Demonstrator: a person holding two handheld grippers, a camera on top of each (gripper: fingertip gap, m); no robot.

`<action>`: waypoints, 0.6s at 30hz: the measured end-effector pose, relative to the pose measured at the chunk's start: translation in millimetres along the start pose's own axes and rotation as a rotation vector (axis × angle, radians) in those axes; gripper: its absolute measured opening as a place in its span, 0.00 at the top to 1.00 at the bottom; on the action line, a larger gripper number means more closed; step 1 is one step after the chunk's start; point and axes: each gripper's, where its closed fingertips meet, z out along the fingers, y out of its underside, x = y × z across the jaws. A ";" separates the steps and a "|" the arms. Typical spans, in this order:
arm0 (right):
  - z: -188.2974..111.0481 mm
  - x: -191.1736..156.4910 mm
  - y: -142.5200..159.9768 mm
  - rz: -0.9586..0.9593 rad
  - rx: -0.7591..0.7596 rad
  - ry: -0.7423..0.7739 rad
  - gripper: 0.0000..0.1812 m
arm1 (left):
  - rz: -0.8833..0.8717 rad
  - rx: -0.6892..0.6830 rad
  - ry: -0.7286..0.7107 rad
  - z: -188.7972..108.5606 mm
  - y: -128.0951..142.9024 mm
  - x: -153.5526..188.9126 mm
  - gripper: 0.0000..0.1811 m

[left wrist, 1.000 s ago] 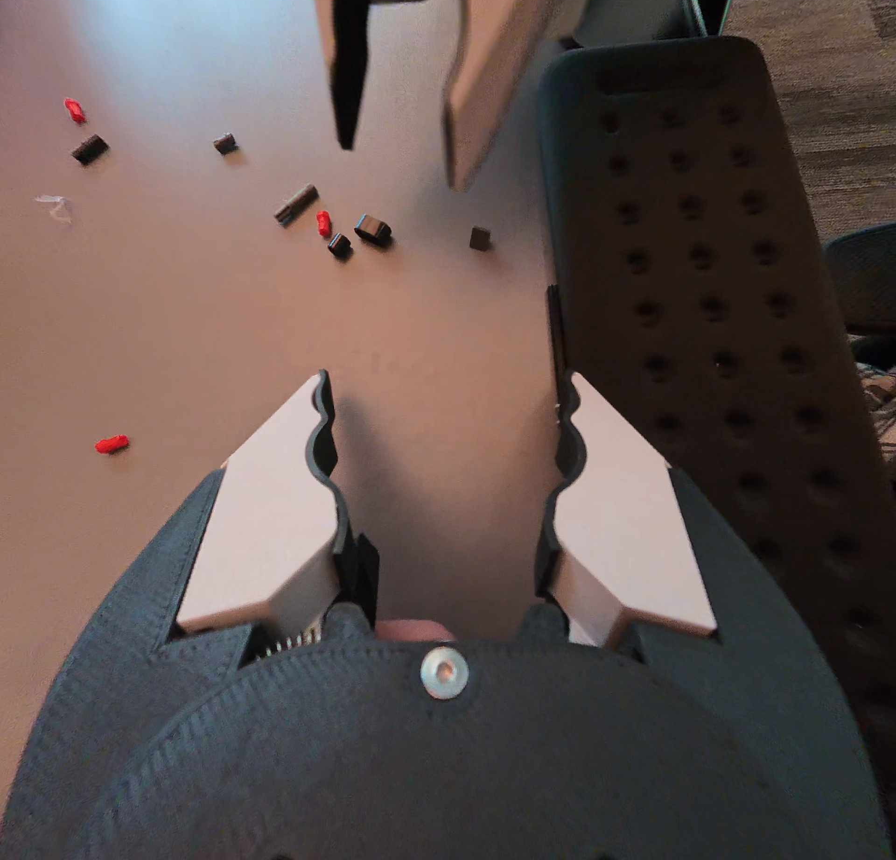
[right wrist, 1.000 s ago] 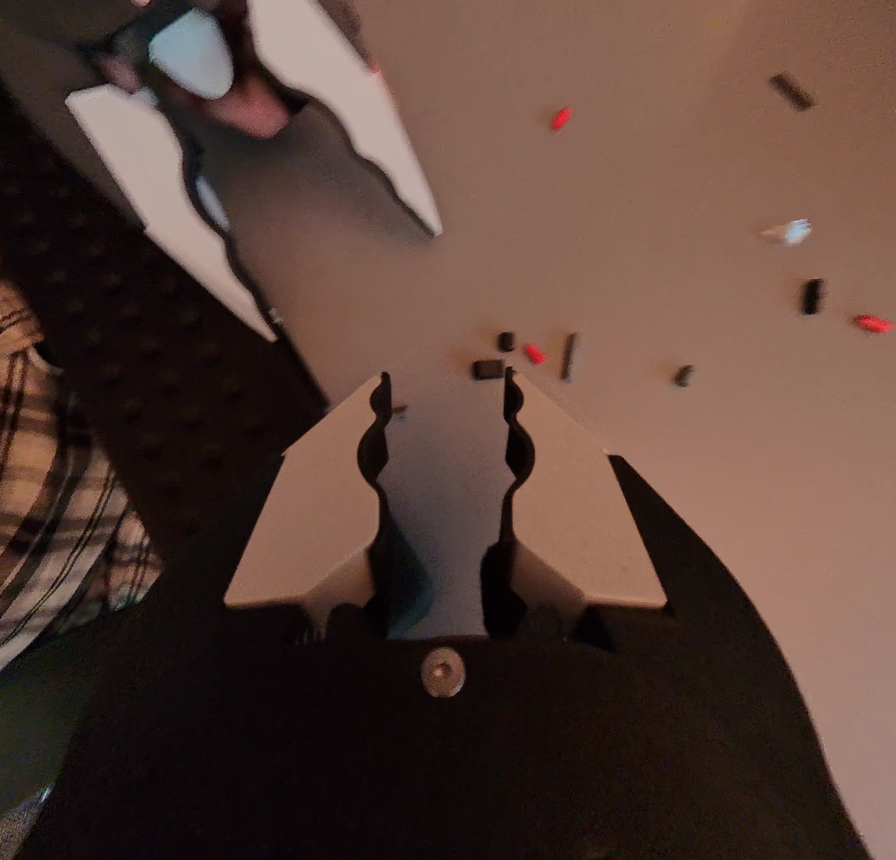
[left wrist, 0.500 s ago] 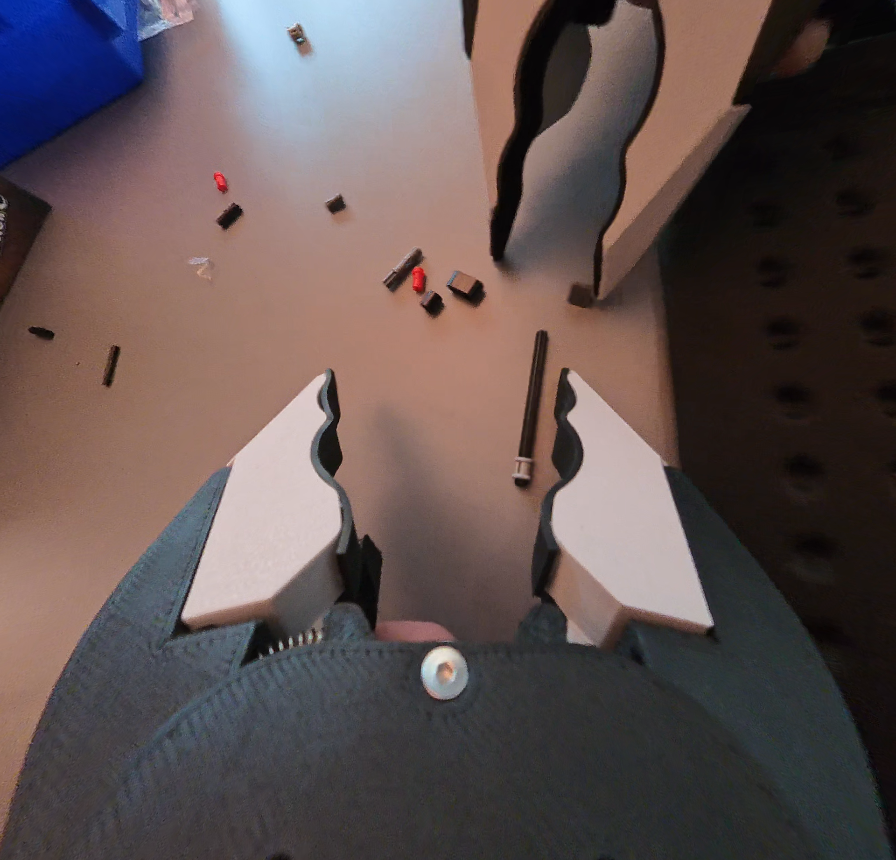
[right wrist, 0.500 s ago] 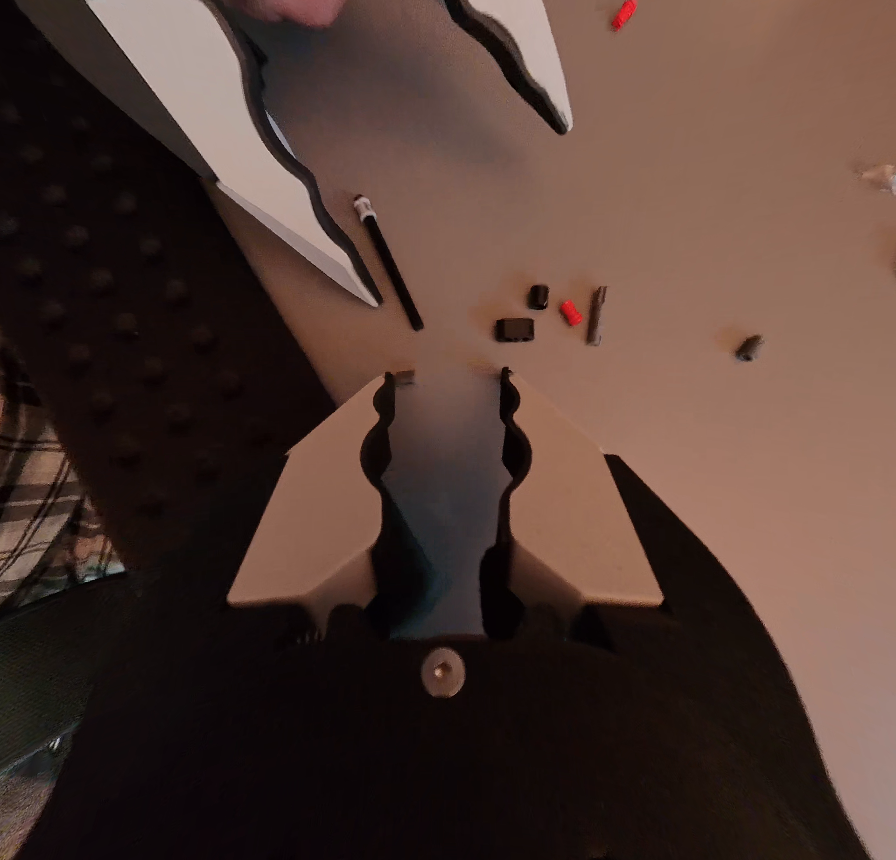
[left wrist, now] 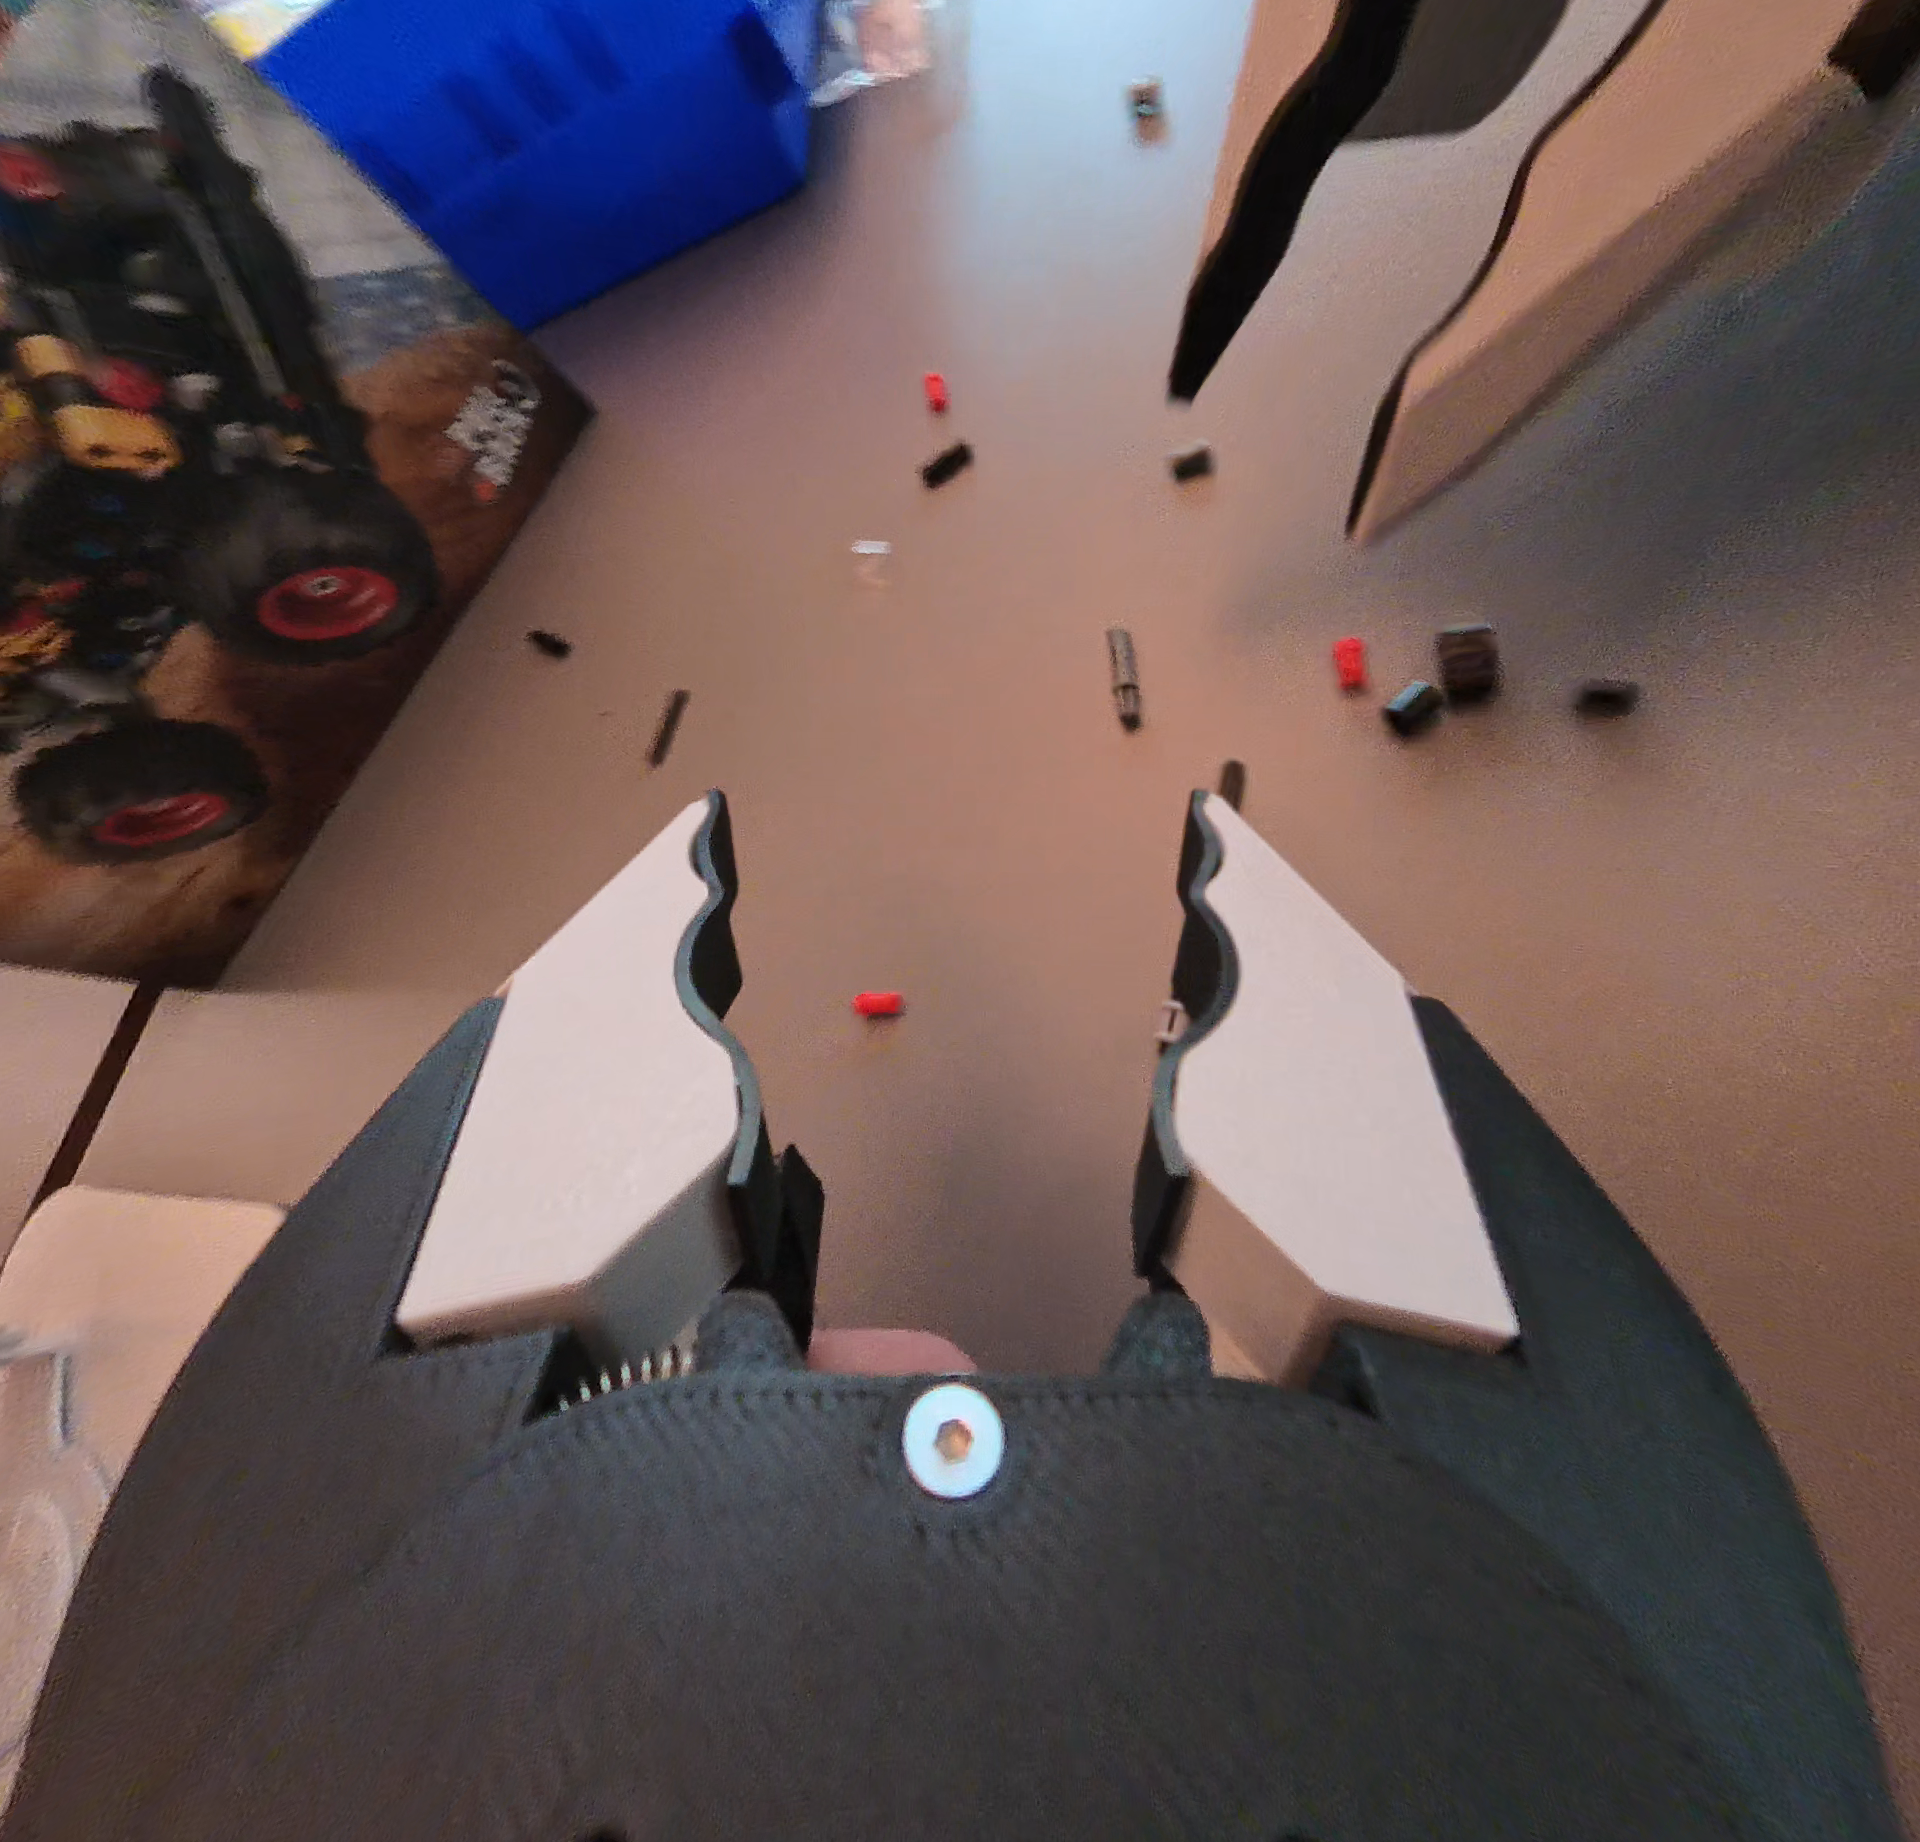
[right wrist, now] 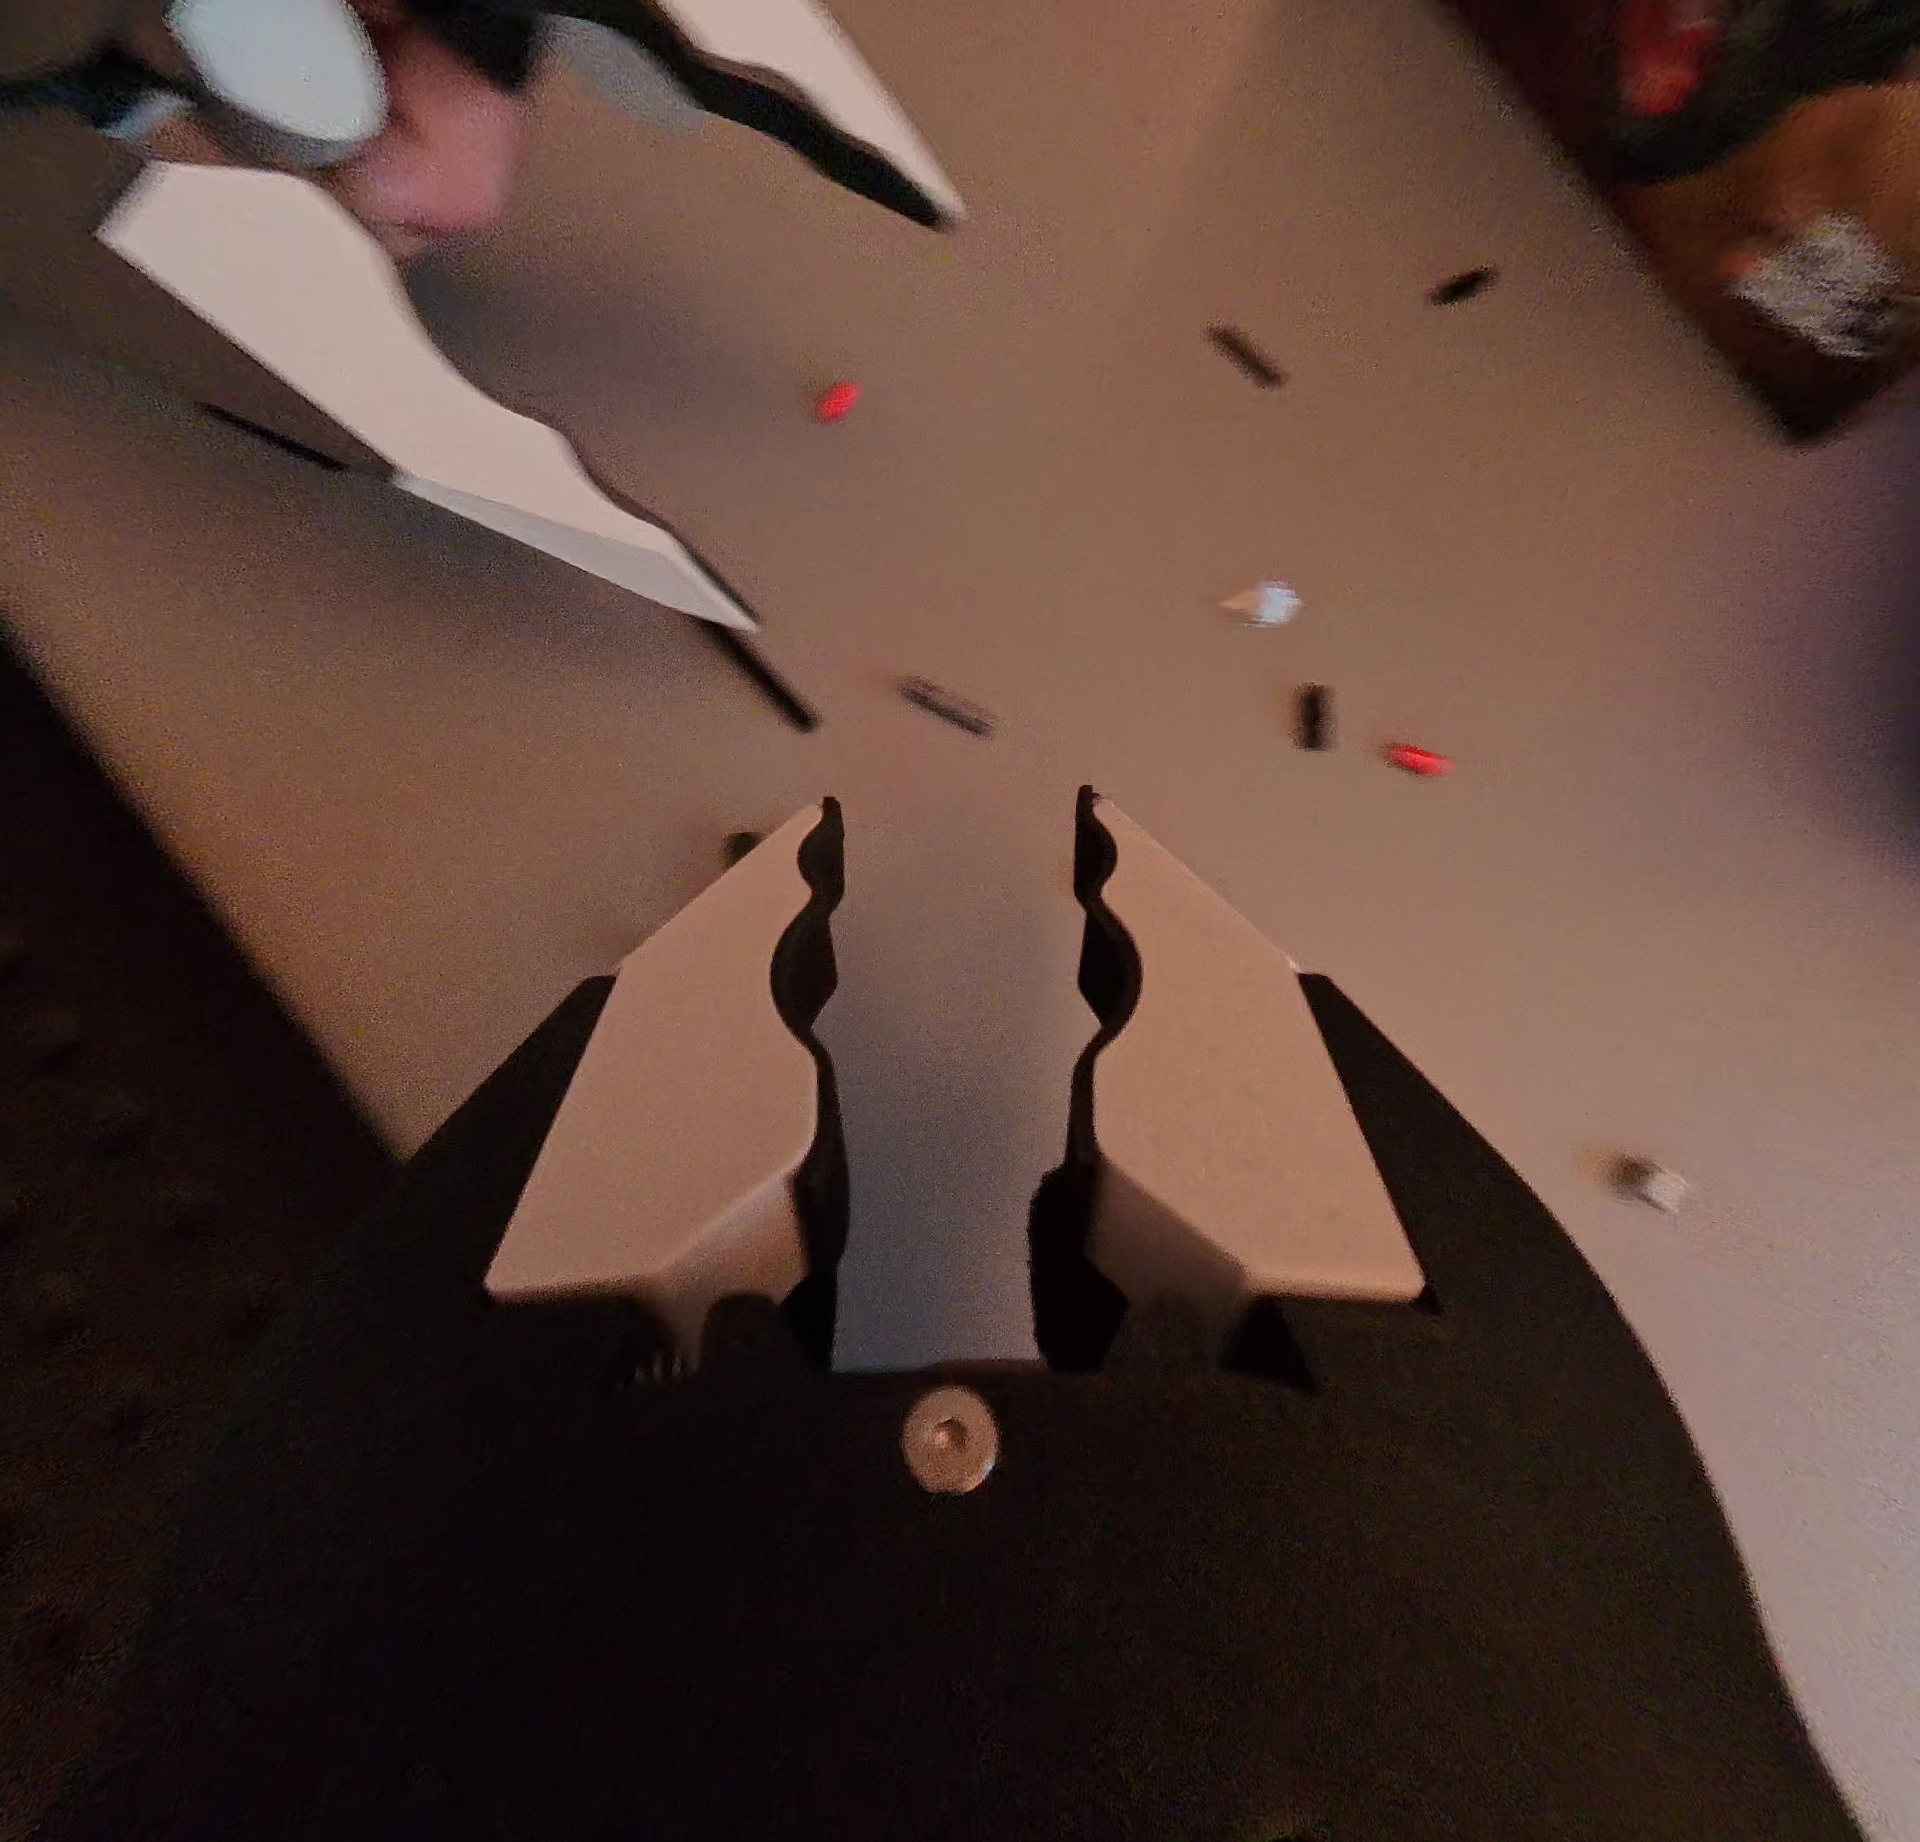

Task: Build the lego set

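Note:
Small Lego parts lie scattered on the tan table (left wrist: 987,909). My left gripper (left wrist: 956,805) is open and empty above it, with a red pin (left wrist: 878,1005) on the table between its fingers. A long black axle (left wrist: 1231,779) is mostly hidden under its right finger. A grey pin (left wrist: 1122,670) lies ahead, and a red piece (left wrist: 1348,662) and black pieces (left wrist: 1413,706) lie to the right. My right gripper (right wrist: 956,800) is open and empty. In its view the axle (right wrist: 769,680) and the grey pin (right wrist: 945,706) lie just ahead. The views are blurred.
The Lego box (left wrist: 208,442) lies at the left, with a blue bin (left wrist: 540,99) and plastic bags (left wrist: 883,5) behind it. The right gripper (left wrist: 1268,462) hangs at the upper right of the left wrist view. The table edge and dark floor (right wrist: 125,961) are on the right gripper's left.
Both views have swung across the table. The chair has left the left wrist view, and the box and the blue bin have come in. Both grippers stay open and empty.

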 end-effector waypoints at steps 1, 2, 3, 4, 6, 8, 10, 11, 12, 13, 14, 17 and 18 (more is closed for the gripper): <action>-5.5 16.8 -1.9 0.037 0.014 0.044 0.77 | -0.038 0.006 -0.019 -3.2 -0.8 -11.6 0.54; -10.7 34.7 -2.5 0.084 0.025 0.087 0.78 | -0.077 0.011 -0.037 -5.2 -1.3 -23.9 0.54; -15.3 53.3 -1.9 0.140 0.035 0.127 0.79 | -0.116 0.010 -0.053 -6.0 -0.7 -36.4 0.54; -19.0 72.0 0.6 0.198 0.038 0.166 0.79 | -0.157 0.004 -0.068 -5.5 0.6 -48.8 0.55; -19.6 99.1 6.9 0.281 0.039 0.188 0.80 | -0.222 -0.002 -0.067 1.8 4.1 -68.1 0.62; -11.4 115.2 10.8 0.316 0.032 0.175 0.83 | -0.292 -0.014 -0.042 17.8 9.3 -83.5 0.73; 2.5 122.8 14.1 0.321 0.000 0.151 0.83 | -0.347 -0.037 0.031 38.5 14.2 -86.6 0.78; 10.1 125.6 15.9 0.323 -0.017 0.143 0.83 | -0.370 -0.035 0.038 48.0 14.7 -91.1 0.80; 17.6 127.6 18.0 0.324 -0.039 0.136 0.83 | -0.381 -0.034 0.049 56.8 14.7 -93.9 0.83; 24.2 127.9 18.0 0.313 -0.052 0.126 0.84 | -0.389 -0.044 0.072 65.4 16.0 -93.7 0.83; 29.8 126.9 15.8 0.293 -0.053 0.114 0.85 | -0.394 -0.066 0.098 73.8 18.5 -91.6 0.84; 43.5 122.9 10.1 0.254 -0.055 0.074 0.91 | -0.343 -0.107 0.142 91.5 21.6 -83.5 0.91; 46.7 121.1 8.2 0.242 -0.050 0.061 0.95 | -0.331 -0.112 0.144 93.5 19.7 -82.5 0.93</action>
